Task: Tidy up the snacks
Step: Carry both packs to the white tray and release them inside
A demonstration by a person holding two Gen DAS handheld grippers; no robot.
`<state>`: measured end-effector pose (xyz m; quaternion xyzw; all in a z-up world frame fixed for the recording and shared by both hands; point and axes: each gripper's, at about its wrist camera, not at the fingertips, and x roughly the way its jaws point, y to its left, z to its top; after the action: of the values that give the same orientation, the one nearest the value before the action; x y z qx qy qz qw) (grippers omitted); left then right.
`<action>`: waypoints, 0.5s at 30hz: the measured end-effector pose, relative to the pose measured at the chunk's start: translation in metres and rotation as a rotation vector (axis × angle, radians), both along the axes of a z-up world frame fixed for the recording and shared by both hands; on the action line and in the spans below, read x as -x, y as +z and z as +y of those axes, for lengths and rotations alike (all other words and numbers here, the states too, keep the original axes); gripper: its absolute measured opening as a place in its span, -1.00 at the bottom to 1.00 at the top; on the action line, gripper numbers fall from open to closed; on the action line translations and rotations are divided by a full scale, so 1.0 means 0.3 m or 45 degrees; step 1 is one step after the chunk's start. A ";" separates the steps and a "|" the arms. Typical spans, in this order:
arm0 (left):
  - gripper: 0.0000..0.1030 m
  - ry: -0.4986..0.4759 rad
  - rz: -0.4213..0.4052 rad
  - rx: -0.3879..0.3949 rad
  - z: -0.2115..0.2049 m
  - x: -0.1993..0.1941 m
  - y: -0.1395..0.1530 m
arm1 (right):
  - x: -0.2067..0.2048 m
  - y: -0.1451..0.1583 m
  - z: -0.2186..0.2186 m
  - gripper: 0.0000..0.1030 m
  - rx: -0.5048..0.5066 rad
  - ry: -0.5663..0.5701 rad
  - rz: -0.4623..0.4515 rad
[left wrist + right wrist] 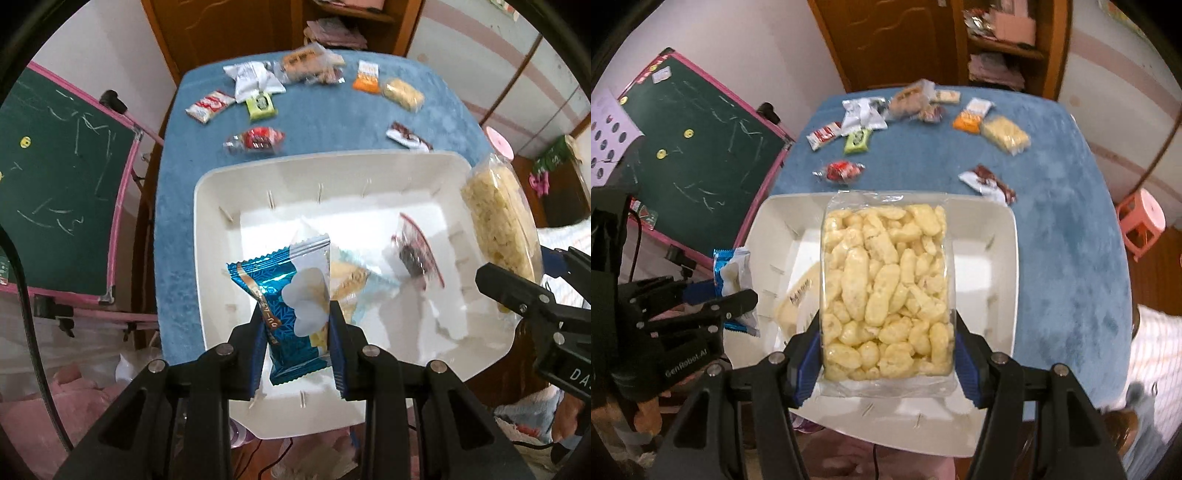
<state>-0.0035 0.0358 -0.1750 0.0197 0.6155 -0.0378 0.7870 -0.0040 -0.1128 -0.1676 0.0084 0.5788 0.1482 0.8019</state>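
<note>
Your left gripper pinches a glossy blue foil packet above the white rectangular tray; your right gripper clamps a clear, lumpy puff bag over the same tray.

The right tongs grip a clear bag of yellow puffs above the white tray on the blue worktop. At left, the left tongs clamp a blue packet.
</note>
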 end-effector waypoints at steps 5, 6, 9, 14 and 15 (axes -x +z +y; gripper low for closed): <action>-0.44 -0.012 0.008 -0.002 0.000 0.027 -0.026 | 0.036 -0.016 0.011 0.21 0.025 -0.045 0.001; -0.44 -0.010 0.011 0.000 0.002 0.031 -0.029 | 0.041 -0.018 0.015 0.21 0.031 -0.048 0.001; -0.44 -0.006 0.013 0.015 0.008 0.037 -0.029 | 0.052 -0.018 0.022 0.21 0.034 -0.058 -0.002; -0.20 -0.012 -0.019 0.024 -0.004 0.039 -0.010 | 0.058 -0.004 0.037 0.22 0.062 -0.053 -0.042; 0.03 -0.008 -0.025 0.035 -0.006 0.038 -0.005 | 0.058 -0.003 0.039 0.23 0.055 -0.047 -0.043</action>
<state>-0.0148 0.0341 -0.1764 0.0112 0.6070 -0.0487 0.7931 -0.0213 -0.1011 -0.1684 -0.0007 0.5679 0.1211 0.8141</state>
